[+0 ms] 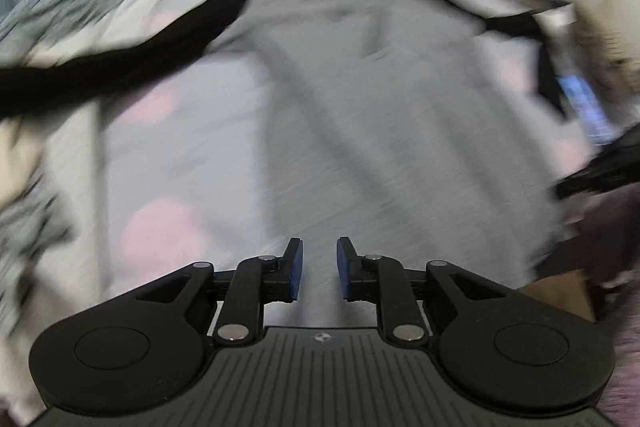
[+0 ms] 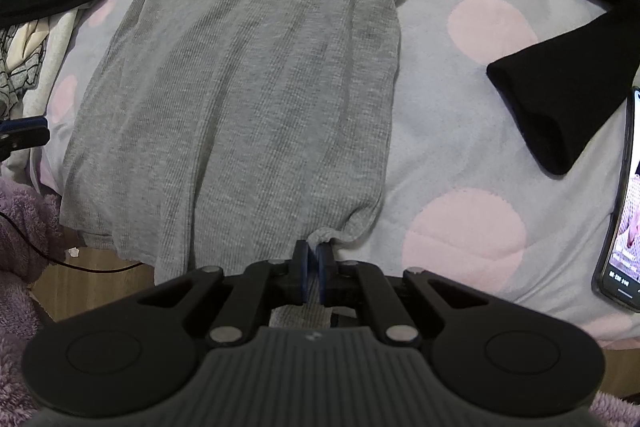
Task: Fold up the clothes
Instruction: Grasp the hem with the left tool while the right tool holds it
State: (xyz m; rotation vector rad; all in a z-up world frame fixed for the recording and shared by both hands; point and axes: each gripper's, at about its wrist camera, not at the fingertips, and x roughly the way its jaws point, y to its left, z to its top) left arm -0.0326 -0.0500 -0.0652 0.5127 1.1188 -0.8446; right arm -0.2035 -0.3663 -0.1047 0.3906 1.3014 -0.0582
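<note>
Jaws, left: left gripper [image 1: 319, 269] stood with its blue pads [image 1: 295, 269] a little apart and nothing between them; bare cloth showed through the gap.
Jaws, right: right gripper [image 2: 312, 271] had its pads pressed together on a small bunched corner of the grey shirt [image 2: 248, 75] at the near hem.
Shirt's place: it lay flat on the spotted bedcover [image 2: 460, 131], with the hem at the near edge of the bed and partly hanging over it, and the printed end at the far side.
Long axis: near to far, straight away from the right gripper; the shirt seemed already narrowed to a long strip.
Shirt from the left jaws: just ahead of and below them, filling the middle of a badly blurred view; which edge lay nearest I could not tell.
Nearer hand: the right one, already on the near right hem corner; the left one was free, at the shirt's left side.
Hand pose: both grippers pointed steeply down at the bed.
Judged next need: the left gripper taking the near left hem corner, so the hem could go far.
Nearby clutter: black garment [image 2: 560, 107] right and far, phone [image 2: 624, 211] at the right edge.
</note>
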